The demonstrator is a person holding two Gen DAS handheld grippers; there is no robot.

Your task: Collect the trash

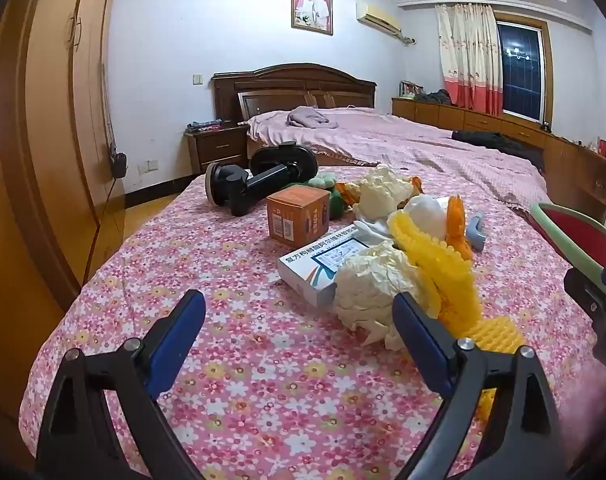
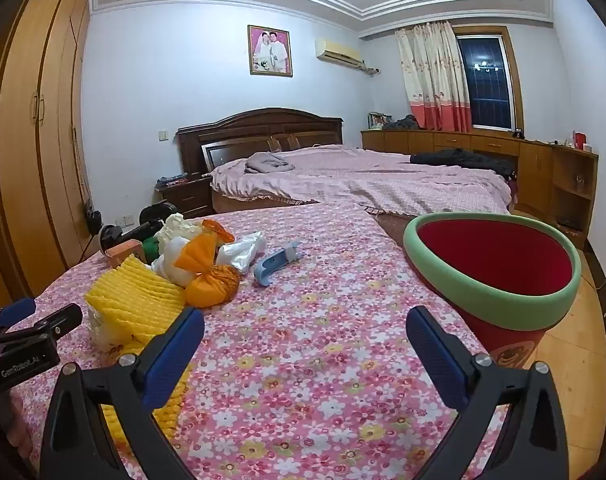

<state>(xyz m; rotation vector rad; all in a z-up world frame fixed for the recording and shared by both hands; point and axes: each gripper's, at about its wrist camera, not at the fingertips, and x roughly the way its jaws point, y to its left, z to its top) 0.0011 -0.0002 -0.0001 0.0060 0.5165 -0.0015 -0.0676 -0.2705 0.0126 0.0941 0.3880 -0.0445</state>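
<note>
I see crumpled paper point(image 1: 367, 292) and ribbed yellow foam point(image 2: 139, 300) centre-frame on the flowered bedspread point(image 2: 303, 340); both my grippers point(image 1: 299, 320) point(image 2: 305, 332) gape empty; bedroom behind.

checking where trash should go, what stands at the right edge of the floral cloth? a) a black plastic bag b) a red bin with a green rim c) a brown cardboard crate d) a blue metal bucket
b: the red bin with a green rim stands open at the right edge of the pink floral cloth.
</note>
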